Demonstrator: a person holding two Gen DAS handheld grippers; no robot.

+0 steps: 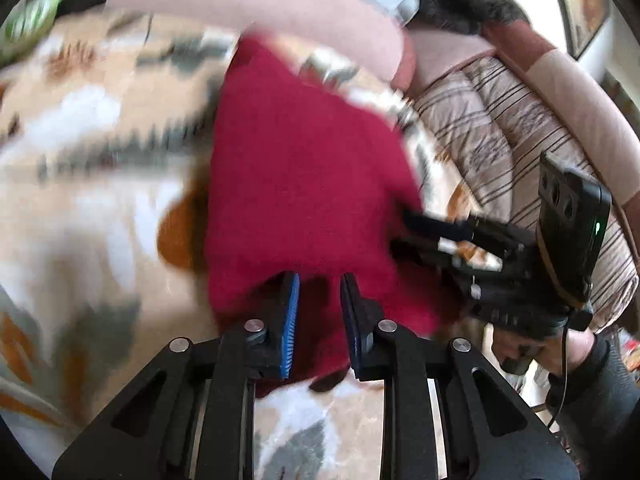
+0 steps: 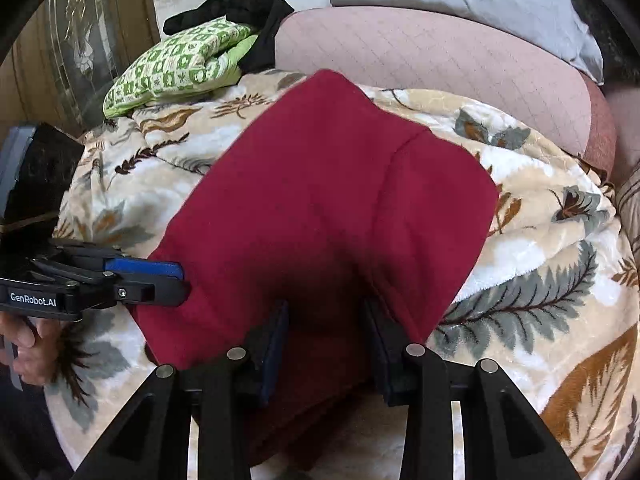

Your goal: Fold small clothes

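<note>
I'm holding the left gripper (image 1: 319, 300) at a narrow gap with the near hem of the red garment (image 1: 304, 184) bunching between the blue pads (image 1: 292, 320); contact isn't clear through the blur, so whether it's pinching I cannot tell. I'm keeping the right gripper (image 2: 326, 320) partly open astride the same hem, pads apparently not pressing. The garment is lying on the floral blanket (image 2: 540, 240), apparently already doubled. It's looking soft, light and limp to me, liable to sag, so I'm favouring corners and hems. Green patterned cloth (image 2: 180, 64) is sitting well beyond.
</note>
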